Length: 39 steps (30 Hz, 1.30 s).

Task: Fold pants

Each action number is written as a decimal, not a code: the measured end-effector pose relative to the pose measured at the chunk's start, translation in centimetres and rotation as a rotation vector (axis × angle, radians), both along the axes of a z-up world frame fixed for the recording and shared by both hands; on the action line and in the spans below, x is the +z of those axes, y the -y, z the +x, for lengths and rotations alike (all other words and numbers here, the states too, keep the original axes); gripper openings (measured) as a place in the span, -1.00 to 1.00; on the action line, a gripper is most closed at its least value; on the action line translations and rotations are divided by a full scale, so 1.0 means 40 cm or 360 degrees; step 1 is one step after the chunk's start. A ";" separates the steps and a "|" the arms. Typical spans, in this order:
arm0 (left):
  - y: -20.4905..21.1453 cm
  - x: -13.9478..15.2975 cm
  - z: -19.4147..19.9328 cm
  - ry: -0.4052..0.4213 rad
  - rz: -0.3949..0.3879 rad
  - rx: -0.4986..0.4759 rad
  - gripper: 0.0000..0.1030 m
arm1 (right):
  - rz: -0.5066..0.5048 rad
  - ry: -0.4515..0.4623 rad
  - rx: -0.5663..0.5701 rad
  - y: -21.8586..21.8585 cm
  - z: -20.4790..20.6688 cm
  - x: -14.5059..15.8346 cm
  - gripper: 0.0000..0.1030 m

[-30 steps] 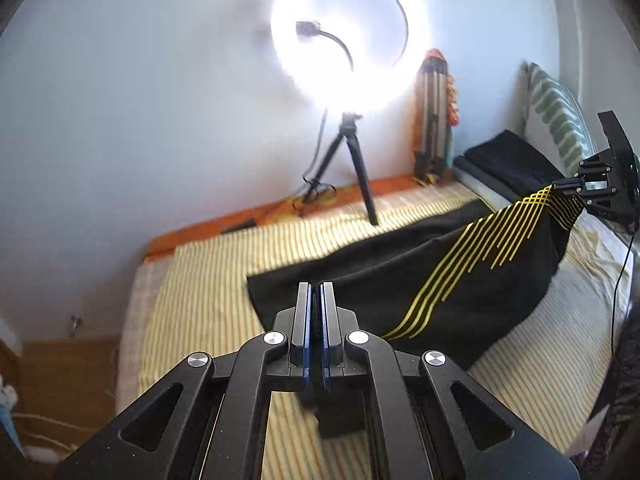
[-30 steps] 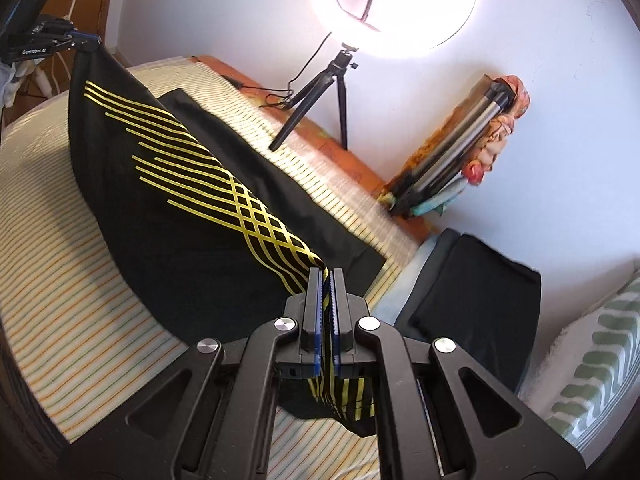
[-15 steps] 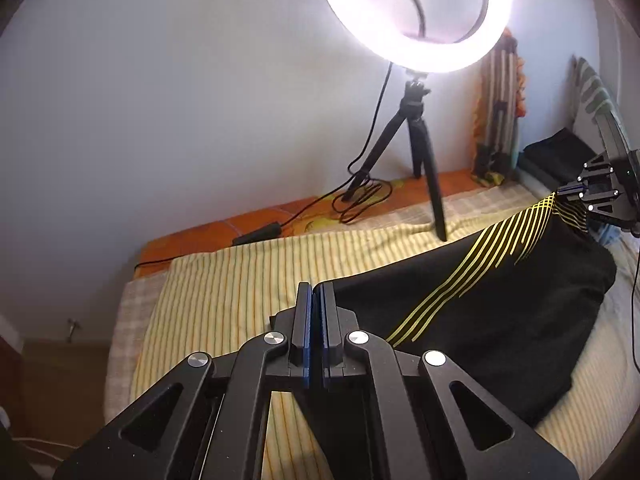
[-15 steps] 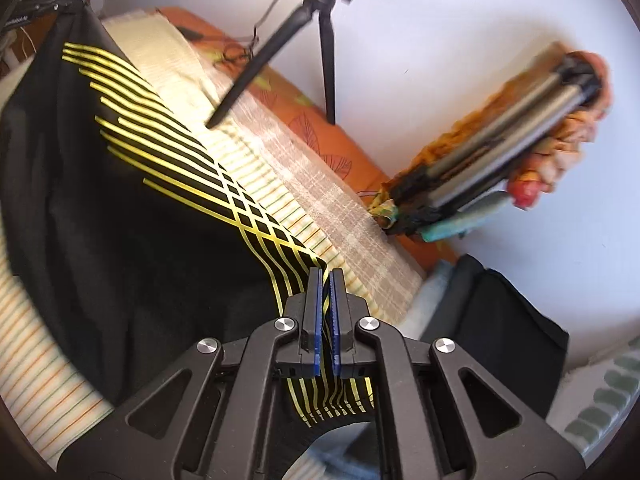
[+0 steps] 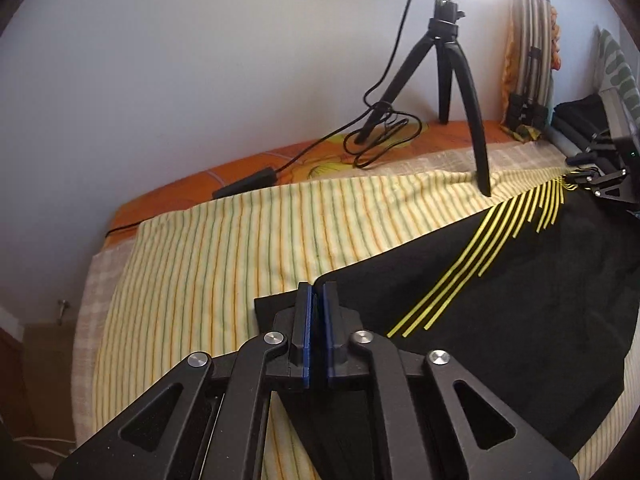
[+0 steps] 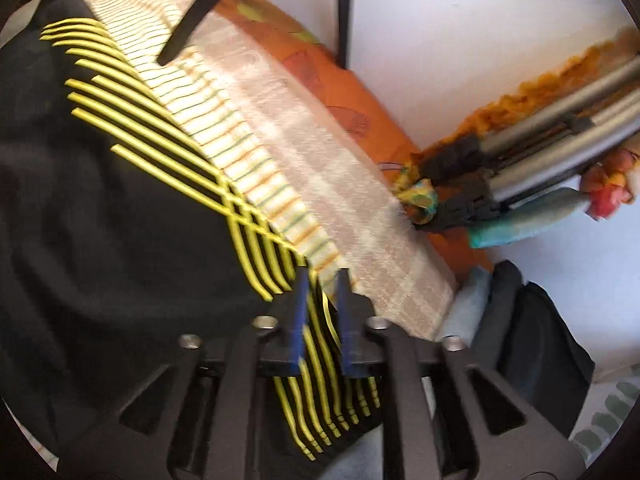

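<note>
Black pants (image 5: pixel 500 300) with yellow stripes lie spread on the striped bed sheet (image 5: pixel 240 248). My left gripper (image 5: pixel 317 292) sits low over their near corner. Its jaws are just starting to open, a thin slit shows between the blue pads, and the black cloth is still caught there. In the right wrist view the pants (image 6: pixel 100 220) run off to the left. My right gripper (image 6: pixel 322 280) is at the striped end, its jaws opening, with the cloth lying loose between the parted pads. From the left wrist view the right gripper (image 5: pixel 592 178) is at the far right.
A ring light's tripod (image 5: pixel 452 60) stands at the back of the bed, one leg (image 5: pixel 482 168) close to the pants. Its cable (image 5: pixel 380 136) lies coiled by the wall. A folded stand and cloth bundle (image 6: pixel 560 132) lean on the wall. A dark garment (image 6: pixel 532 340) lies beside the pillow.
Both grippers came down and forward with the pants, which went from hanging stretched to lying on the sheet. The right jaws have parted; the left jaws show slightly more gap.
</note>
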<state>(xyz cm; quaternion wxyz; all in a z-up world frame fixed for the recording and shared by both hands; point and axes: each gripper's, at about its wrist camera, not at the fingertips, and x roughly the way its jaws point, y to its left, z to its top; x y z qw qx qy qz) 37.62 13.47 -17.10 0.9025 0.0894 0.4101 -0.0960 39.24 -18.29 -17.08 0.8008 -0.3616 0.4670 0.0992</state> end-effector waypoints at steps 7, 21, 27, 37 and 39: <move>-0.015 0.054 -0.029 0.0056 -0.0040 0.0084 -0.24 | 0.0360 0.0105 -0.0265 0.103 -0.055 0.157 0.19; 0.194 0.157 -0.333 0.0154 -0.0282 -0.0329 -0.23 | 0.1290 -0.0064 -0.1086 0.310 -0.431 0.114 0.44; 0.340 0.114 -0.431 0.0008 -0.0192 -0.0638 -0.23 | 0.1756 -0.0226 -0.1338 0.359 -0.455 0.007 0.44; 0.503 0.007 -0.456 -0.0129 0.0009 -0.0836 -0.23 | 0.2140 -0.0275 -0.1460 0.381 -0.408 -0.057 0.44; 0.517 -0.022 -0.435 -0.0163 0.0053 -0.0817 -0.23 | 0.2211 -0.0266 -0.1482 0.394 -0.406 -0.064 0.44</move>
